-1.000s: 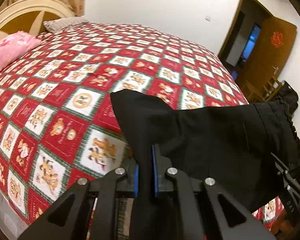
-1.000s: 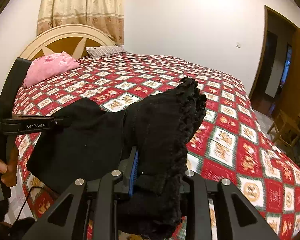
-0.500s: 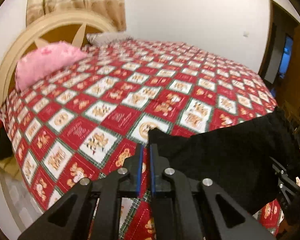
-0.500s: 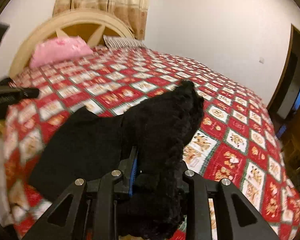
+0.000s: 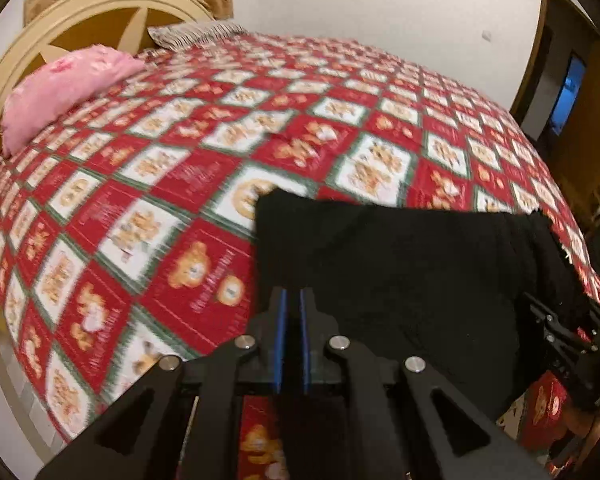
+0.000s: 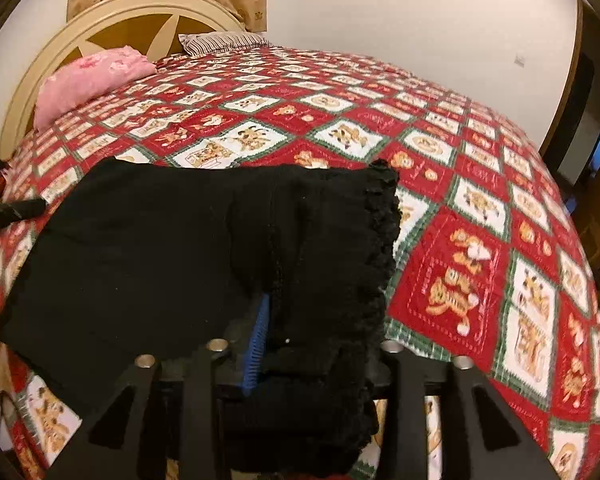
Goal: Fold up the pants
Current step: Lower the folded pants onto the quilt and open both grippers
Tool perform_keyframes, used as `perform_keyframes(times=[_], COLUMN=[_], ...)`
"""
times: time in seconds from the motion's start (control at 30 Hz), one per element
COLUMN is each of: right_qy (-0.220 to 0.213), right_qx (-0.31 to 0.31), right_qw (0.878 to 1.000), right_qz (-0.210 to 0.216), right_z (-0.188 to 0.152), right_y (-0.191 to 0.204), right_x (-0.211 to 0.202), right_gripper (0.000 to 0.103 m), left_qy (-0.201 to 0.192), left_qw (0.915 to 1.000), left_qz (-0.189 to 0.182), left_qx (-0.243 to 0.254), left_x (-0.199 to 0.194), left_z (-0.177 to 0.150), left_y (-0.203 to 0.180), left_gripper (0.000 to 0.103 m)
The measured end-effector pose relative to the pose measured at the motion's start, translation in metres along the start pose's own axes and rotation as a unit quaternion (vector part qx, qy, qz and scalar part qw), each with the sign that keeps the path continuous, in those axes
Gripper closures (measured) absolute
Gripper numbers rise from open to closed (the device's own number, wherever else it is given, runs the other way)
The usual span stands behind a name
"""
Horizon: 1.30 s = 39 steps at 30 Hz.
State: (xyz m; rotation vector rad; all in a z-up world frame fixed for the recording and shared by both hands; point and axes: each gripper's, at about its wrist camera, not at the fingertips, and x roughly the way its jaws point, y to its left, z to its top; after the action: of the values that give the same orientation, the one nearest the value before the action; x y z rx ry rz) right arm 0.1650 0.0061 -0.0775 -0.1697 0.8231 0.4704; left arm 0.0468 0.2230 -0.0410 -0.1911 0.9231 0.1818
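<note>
Pants (image 6: pixel 172 248) lie spread along the bed's (image 6: pixel 480 184) near edge, each end held to keep them flat. We note the left gripper (image 5: pixel 293 300) clamped on one corner; the right gripper (image 6: pixel 316 320) has just been opening, waistband between its jaws.

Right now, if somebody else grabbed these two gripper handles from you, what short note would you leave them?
Left gripper: shut on one end of the black fabric pants.
Right gripper: jaws have just been opening; the bunched frilly end of the pants lies between them, and I cannot tell whether they grip it.
Pants: folded into a rectangle, lying at the near edge of the red patchwork bedspread.
Done: the fold is laid on the bed.
Left: release both ends, probably smooth the fold or fold once more.
</note>
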Motion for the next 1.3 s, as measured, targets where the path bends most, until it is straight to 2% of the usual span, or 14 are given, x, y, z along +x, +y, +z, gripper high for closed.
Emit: perform_keyframes(times=[0.07,0.13,0.23,0.33,0.4,0.43,0.47,0.53,0.6,0.73,0.8,1.07,1.2,1.3], right_qy=[0.008,0.010,-0.011,-0.061,-0.095,-0.102,-0.105,-0.102,-0.089,-0.026,-0.010,-0.020,-0.024,-0.028], right_qx=[0.021,0.050,0.104,0.095,0.084,0.077,0.064,0.040,0.023,0.038,0.042,0.029,0.020,0.028], right_qw=[1.000,0.998,0.993,0.993,0.991,0.991,0.992,0.994,0.996,0.998,0.998,0.997,0.997,0.997], right_qz=[0.011,0.030,0.057,-0.020,-0.044,-0.041,-0.032,-0.023,-0.023,-0.035,-0.044,-0.068,-0.073,-0.067], right_z=[-0.008,-0.016,-0.023,-0.020,-0.014,-0.010,-0.007,-0.004,-0.006,-0.014,-0.020,-0.025,-0.025,-0.023], right_y=[-0.011,-0.024,-0.041,-0.036,-0.024,-0.019,-0.011,0.005,0.017,0.014,0.010,0.012,0.015,0.014], right_x=[-0.005,-0.013,-0.035,-0.064,-0.082,-0.086,-0.087,-0.084,-0.074,-0.039,-0.024,-0.010,-0.012,-0.026], right_gripper=[0.043,0.042,0.042,0.042,0.051,0.063,0.067,0.068,0.076,0.076,0.076,0.075,0.075,0.073], left_qy=[0.017,0.028,0.018,0.014,0.011,0.005,0.000,-0.007,-0.012,-0.006,0.001,0.002,-0.019,-0.036], left_qw=[0.9998,0.9995,0.9994,0.9992,0.9992,0.9992,0.9991,0.9988,0.9987,0.9982,0.9981,0.9979,0.9973,0.9968], left_qz=[0.001,0.008,0.017,0.026,0.028,0.031,0.033,0.035,0.035,0.040,0.043,0.044,0.048,0.040], left_qx=[0.007,0.015,0.026,0.029,0.025,0.026,0.028,0.033,0.035,0.044,0.044,0.047,0.053,0.060], left_x=[0.011,0.019,0.017,0.013,0.009,0.006,0.003,-0.001,-0.003,0.003,0.007,0.003,-0.014,-0.028], left_z=[-0.007,-0.014,-0.020,-0.020,-0.020,-0.021,-0.022,-0.023,-0.024,-0.027,-0.030,-0.031,-0.031,-0.031], left_y=[-0.003,-0.005,-0.005,-0.006,-0.008,-0.009,-0.010,-0.014,-0.017,-0.023,-0.024,-0.026,-0.030,-0.039], left_gripper=[0.096,0.096,0.092,0.090,0.089,0.089,0.089,0.086,0.083,0.070,0.069,0.067,0.066,0.052])
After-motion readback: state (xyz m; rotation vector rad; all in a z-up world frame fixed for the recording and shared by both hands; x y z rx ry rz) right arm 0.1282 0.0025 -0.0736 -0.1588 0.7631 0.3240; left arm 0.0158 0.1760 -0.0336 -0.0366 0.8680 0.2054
